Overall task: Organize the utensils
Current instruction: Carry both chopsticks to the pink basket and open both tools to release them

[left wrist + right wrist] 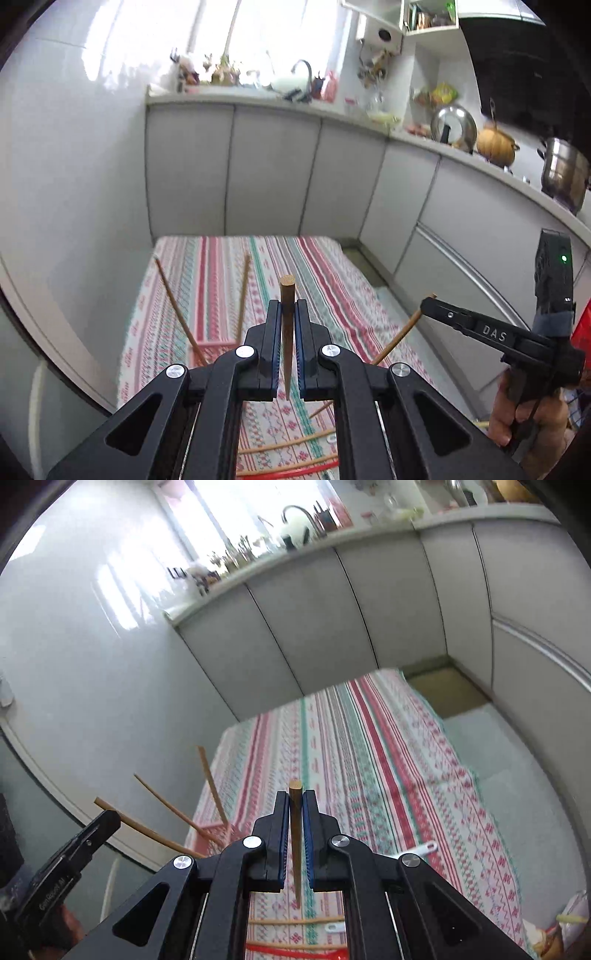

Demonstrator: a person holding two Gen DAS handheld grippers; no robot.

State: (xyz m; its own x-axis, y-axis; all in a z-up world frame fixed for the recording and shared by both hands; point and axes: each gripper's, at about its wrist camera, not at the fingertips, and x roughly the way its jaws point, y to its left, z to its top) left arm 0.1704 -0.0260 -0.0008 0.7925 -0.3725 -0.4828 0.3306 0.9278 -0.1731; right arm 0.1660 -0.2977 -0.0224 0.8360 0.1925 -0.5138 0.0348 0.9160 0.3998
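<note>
My left gripper [287,307] is shut on a dark brown wooden chopstick [287,332], held lengthwise with its blunt end forward, above the striped tablecloth [325,280]. In the right wrist view my right gripper [295,798] is likewise shut on a chopstick [295,834]. Each gripper shows in the other's view: the right gripper [429,301] at the right, the left gripper [110,818] at the lower left, both with a chopstick in the jaws. A pink basket [212,349] [216,830] on the table's left side has two chopsticks [173,295] leaning out of it.
Loose chopsticks [288,443] [295,921] and a red utensil [295,473] lie on the cloth near me. A white utensil handle [424,847] lies at the right. Grey cabinets [273,166] and a cluttered counter with pots [563,173] wall in the far side and right.
</note>
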